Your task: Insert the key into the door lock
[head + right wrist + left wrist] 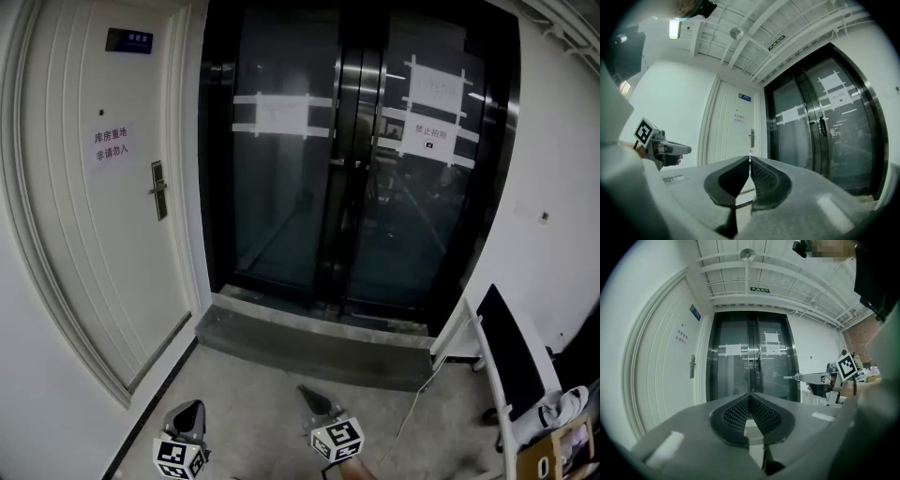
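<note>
My right gripper (311, 396) clamps the key (791, 377); left gripper (190, 412) closed, empty. Door lock (158, 190), door's right edge, well apart: the thin key could twist and miss.

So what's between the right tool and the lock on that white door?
Nothing stands there. The head view shows only bare floor between the right tool, gripping the key, and the lock.

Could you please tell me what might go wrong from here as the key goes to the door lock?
The right gripper pinches the key with its shaft sticking out, so it may twist or slip on meeting the door lock. The lock is small and well off to the left on the white door; a skewed approach could miss it.
</note>
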A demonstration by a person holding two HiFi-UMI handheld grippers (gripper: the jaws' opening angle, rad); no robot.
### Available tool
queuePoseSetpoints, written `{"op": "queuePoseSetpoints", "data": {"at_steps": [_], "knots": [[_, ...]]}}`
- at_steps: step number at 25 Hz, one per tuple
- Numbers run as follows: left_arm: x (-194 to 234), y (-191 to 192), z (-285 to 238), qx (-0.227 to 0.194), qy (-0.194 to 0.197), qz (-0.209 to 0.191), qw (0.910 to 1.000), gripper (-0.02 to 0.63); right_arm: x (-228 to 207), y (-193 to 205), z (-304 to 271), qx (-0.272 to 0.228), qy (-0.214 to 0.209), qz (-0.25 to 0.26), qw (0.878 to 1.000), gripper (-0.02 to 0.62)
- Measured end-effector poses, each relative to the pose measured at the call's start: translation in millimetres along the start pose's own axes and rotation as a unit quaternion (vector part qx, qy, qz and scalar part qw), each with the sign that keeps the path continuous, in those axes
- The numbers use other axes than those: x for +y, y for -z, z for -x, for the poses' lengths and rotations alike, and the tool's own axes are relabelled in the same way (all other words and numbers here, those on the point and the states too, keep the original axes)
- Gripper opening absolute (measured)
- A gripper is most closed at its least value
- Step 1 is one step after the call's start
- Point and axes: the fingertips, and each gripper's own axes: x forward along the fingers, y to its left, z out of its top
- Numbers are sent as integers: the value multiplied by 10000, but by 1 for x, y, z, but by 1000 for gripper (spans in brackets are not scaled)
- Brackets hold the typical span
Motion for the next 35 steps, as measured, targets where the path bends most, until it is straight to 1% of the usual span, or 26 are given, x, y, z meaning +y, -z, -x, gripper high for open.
{"op": "queuePoseSetpoints", "data": {"at_steps": [5,9,12,15,19,23,27,31,35], "knots": [[-1,-1,-5,35,-12,12,10000,2,-3,3,-2,52,-36,24,10000,11],[13,11,-20,20,-66,-11,10000,2,-9,5,-18,76,-3,103,9999,11],[25,16,-34,42,-90,-5,10000,2,-11,6,-34,24,-125,120,9998,11],[42,15,-56,25,-120,9,9999,2,-17,7,-60,1,-184,194,9996,11],[61,14,-90,104,-54,87,9999,2,-31,7,-100,-24,-180,120,9998,11],[89,11,-126,109,-29,21,9999,2,-42,6,-143,4,-194,73,9998,11],[110,0,-161,225,103,192,9995,2,-55,5,-185,39,-180,74,9998,11],[148,-6,-194,76,57,96,9999,2,-65,4,-228,63,-140,21,9999,11],[171,-18,-226,40,133,89,9999,2,-77,5,-266,62,-92,13,9999,11]]}}
